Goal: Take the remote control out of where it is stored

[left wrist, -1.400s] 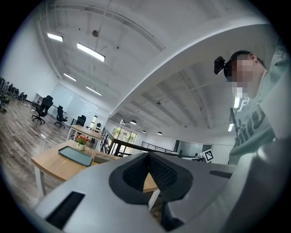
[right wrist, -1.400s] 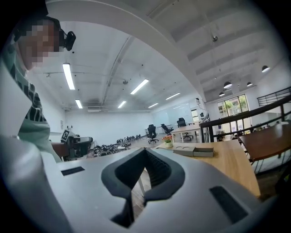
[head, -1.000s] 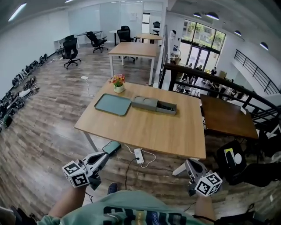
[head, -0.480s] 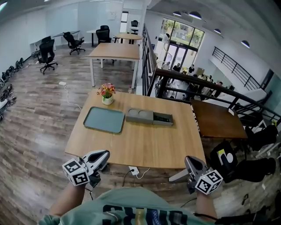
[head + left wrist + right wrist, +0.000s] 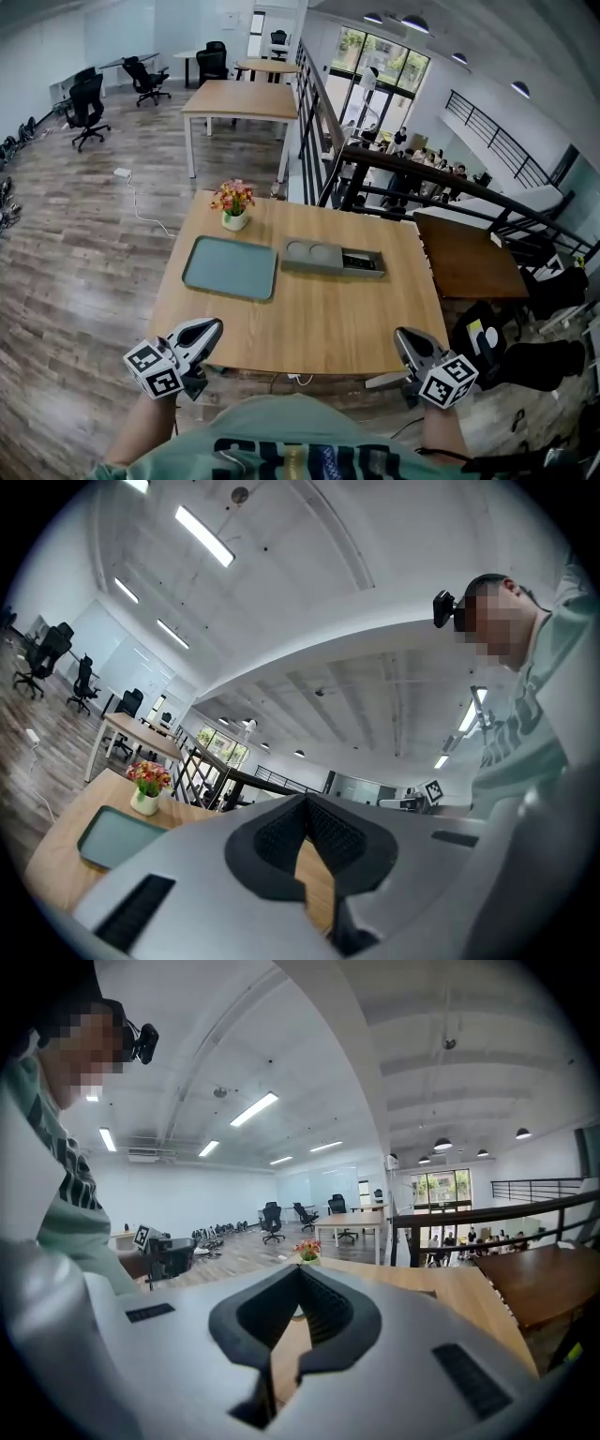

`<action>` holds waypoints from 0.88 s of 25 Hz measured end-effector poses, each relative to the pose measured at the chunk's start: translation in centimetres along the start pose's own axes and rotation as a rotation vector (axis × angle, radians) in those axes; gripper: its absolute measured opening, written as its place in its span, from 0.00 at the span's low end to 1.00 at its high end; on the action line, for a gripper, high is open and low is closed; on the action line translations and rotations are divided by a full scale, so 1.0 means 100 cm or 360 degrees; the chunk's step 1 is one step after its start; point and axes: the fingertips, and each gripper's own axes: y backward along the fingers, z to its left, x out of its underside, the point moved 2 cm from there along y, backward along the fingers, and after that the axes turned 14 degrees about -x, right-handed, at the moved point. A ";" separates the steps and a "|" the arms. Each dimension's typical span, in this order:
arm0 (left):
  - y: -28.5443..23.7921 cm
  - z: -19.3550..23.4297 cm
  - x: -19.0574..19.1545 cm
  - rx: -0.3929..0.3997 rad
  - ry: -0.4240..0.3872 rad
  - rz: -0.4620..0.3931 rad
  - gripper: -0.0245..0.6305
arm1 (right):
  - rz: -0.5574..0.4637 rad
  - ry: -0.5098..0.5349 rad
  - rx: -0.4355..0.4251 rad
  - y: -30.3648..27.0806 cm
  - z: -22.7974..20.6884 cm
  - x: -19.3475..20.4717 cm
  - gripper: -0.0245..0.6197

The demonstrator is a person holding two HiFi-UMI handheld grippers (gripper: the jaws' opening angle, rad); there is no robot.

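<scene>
Both grippers are at the near edge of the table (image 5: 319,309), not yet over the work; left gripper (image 5: 211,325) by the near left corner, right gripper (image 5: 403,336) by the near right corner.

Left gripper's own view has its pads clenched tip to tip, nothing between them, only table wood showing through the gap below (image 5: 305,808); right gripper view reads the same, clamped together and empty (image 5: 300,1279). My read is they're held closed because there's nothing to grip yet, and parked one per side so either can go in.

Grey storage box (image 5: 333,258) sits toward the far edge, roughly mid-table; its left part has two round recesses, its right part is an open trough. The dark slim item lying in that trough looks like the remote control (image 5: 361,263); too small to confirm detail. It sits down inside the walls, so it's well apart from both grippers and untouched.

Teal tray (image 5: 231,267) lies just beside the box's left end, empty; probably the drop spot, though the task doesn't say so. Flower pot (image 5: 233,202) is near the far left corner, out of the way.

Judgement: task at the approach stage; the trough is on the box's right end, so the right gripper looks the natural pick; the jaws need to open first, then come in from above across the remote's narrow width; risk is the trough walls blocking the pads.
</scene>
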 end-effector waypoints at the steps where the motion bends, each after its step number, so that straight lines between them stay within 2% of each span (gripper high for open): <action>1: -0.003 0.007 0.000 -0.0012 0.0002 0.0001 0.04 | 0.0003 0.0001 -0.0013 -0.008 -0.005 -0.002 0.04; 9: -0.039 0.035 -0.005 -0.0146 0.0013 0.0000 0.04 | 0.0008 -0.0013 -0.0166 -0.059 -0.055 -0.007 0.04; 15: -0.112 0.022 -0.007 -0.0283 -0.0057 -0.0047 0.04 | -0.0029 -0.0009 -0.0310 -0.075 -0.153 -0.007 0.04; 19: -0.169 0.000 0.005 -0.0393 0.0075 -0.0038 0.04 | -0.0038 -0.0039 -0.0434 -0.075 -0.225 -0.013 0.04; 22: -0.207 -0.011 0.011 -0.0432 0.0076 0.0032 0.04 | -0.0059 -0.0059 -0.0474 -0.079 -0.267 -0.013 0.04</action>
